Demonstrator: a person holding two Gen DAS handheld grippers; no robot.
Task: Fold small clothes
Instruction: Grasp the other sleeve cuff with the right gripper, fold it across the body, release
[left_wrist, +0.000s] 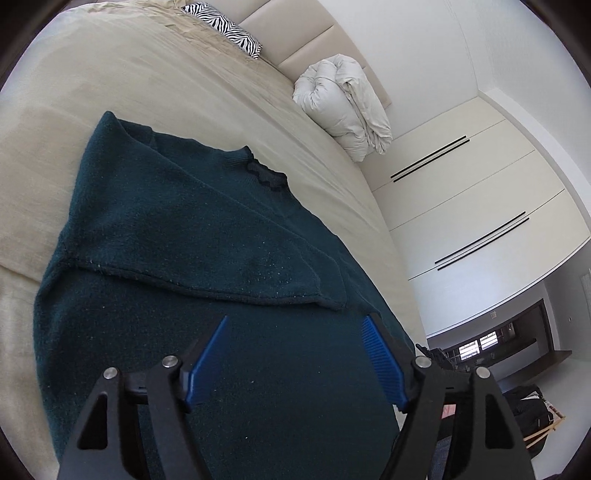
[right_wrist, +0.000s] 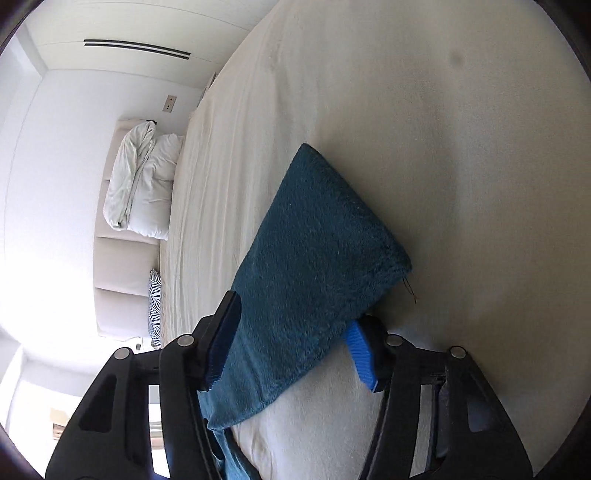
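Note:
A dark teal knit sweater (left_wrist: 177, 236) lies flat on the beige bed (left_wrist: 147, 81), with a sleeve folded across its body. My left gripper (left_wrist: 295, 325) is open and empty, hovering just above the sweater's lower part. In the right wrist view a teal sleeve (right_wrist: 317, 236) of the sweater runs between the fingers of my right gripper (right_wrist: 291, 325), which stand wide apart on either side of it. The cuff end lies on the bed ahead of the fingers. The blue pads (right_wrist: 360, 350) do not press the cloth.
A rolled white duvet (left_wrist: 343, 103) and a zebra-print pillow (left_wrist: 225, 26) sit at the head of the bed by the padded headboard (left_wrist: 306, 40). White wardrobe doors (left_wrist: 480, 192) stand beyond the bed's edge. A dark bag (left_wrist: 528, 410) sits on the floor.

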